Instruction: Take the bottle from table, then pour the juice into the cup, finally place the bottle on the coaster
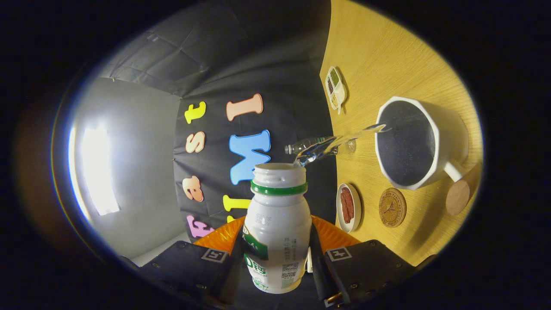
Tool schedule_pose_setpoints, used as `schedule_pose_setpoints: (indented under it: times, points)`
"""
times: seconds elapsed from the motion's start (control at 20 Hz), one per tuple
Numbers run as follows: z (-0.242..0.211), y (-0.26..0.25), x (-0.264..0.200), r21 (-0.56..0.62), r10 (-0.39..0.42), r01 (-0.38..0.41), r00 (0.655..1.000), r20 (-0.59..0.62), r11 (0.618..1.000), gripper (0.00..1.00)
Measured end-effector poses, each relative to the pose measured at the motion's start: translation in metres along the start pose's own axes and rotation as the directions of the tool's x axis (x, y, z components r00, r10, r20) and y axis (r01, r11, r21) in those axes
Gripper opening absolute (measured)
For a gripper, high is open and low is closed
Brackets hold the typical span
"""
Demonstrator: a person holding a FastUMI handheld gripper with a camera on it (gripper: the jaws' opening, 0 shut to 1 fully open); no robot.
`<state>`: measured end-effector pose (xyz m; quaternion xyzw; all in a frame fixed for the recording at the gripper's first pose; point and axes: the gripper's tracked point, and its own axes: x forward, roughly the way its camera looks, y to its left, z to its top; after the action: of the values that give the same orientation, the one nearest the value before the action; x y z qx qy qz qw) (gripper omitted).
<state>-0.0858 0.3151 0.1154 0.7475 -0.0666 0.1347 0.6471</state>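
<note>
Gripper view shows the hand-held gripper (pixel 277 262) clamped on both sides of the white plastic bottle with a green neck ring (pixel 277 228), held tipped over the surface. Its long axis runs along the fingers; its open mouth points just short of the white faceted cup (pixel 447 129). A clear stream (pixel 340 140) arcs into the cup; more tilt risks overshooting its rim onto the wooden surface (pixel 387 51). The round cork coaster (pixel 392 207) lies just beside the cup.

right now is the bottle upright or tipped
Tipped. The bottle, held in the gripper, has its open mouth turned toward the cup, and a clear stream runs from it to the cup's rim.
</note>
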Motion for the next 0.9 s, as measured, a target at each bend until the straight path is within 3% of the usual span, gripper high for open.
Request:
schedule_pose_setpoints:
  times: [0.9]
  points:
    - [0.0028,0.0017,0.0008,0.050,0.028,-0.028,1.000,-0.003,0.998,0.69]
